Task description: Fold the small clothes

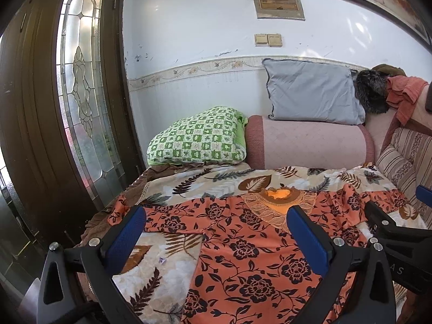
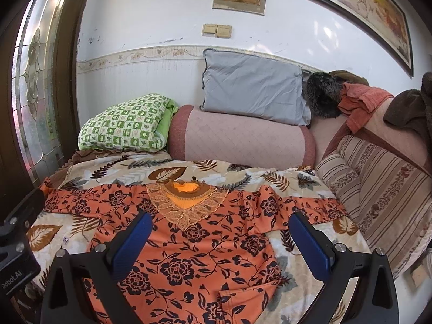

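An orange top with a black flower print [image 1: 243, 248] [image 2: 194, 253] lies spread flat on a leaf-patterned blanket [image 1: 189, 183] [image 2: 108, 170], lace neckline at the far side, both sleeves out to the sides. My left gripper [image 1: 216, 213] hovers open above the top's left half, its blue pads [image 1: 127, 232] wide apart and holding nothing. My right gripper [image 2: 220, 216] hovers open over the middle and right half, just short of the neckline, also holding nothing. The right gripper's black body [image 1: 391, 232] shows at the right edge of the left wrist view.
A green checked pillow [image 1: 199, 137] [image 2: 127, 125], a pink bolster [image 1: 310, 143] [image 2: 243, 137] and a grey cushion [image 1: 313, 91] [image 2: 253, 91] line the far wall. A striped cushion [image 2: 378, 189] borders the right. A dark wooden door with a glass pane [image 1: 81, 81] stands on the left.
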`<state>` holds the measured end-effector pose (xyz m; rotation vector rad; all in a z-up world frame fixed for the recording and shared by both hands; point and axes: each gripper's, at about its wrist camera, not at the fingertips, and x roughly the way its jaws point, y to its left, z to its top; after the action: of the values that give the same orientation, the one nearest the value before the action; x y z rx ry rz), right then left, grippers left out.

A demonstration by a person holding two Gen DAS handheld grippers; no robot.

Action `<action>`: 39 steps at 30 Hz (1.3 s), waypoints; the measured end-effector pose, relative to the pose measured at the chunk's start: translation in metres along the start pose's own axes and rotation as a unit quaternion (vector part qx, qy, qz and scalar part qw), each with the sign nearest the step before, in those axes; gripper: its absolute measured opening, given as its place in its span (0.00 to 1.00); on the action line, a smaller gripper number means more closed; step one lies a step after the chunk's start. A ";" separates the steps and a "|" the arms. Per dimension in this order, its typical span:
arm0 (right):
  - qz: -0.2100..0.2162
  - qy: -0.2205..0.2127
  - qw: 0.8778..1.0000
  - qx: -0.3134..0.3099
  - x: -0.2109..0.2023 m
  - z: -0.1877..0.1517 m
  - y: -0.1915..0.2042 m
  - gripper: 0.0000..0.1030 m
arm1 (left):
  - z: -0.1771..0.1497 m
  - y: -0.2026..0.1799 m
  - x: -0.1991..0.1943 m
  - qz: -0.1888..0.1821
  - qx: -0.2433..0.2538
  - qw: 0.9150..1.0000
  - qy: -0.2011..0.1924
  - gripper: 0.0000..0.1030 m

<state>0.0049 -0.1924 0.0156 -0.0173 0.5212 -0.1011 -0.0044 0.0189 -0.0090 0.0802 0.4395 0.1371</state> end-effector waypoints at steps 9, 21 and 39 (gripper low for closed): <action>0.015 0.020 1.000 0.005 0.012 -0.012 0.006 0.99 | -0.004 0.002 0.007 0.006 -0.001 1.000 0.006 1.00; 0.023 0.029 0.999 0.003 0.016 -0.019 0.013 0.99 | -0.008 0.002 0.014 0.008 -0.004 1.000 0.016 1.00; 0.017 0.039 0.999 -0.004 0.022 -0.025 0.016 0.99 | -0.017 -0.002 0.023 0.000 0.003 0.999 0.035 1.00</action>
<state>0.0128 -0.1786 -0.0173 -0.0125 0.6006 -0.0669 0.0090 0.0209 -0.0339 0.0816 0.5099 0.1381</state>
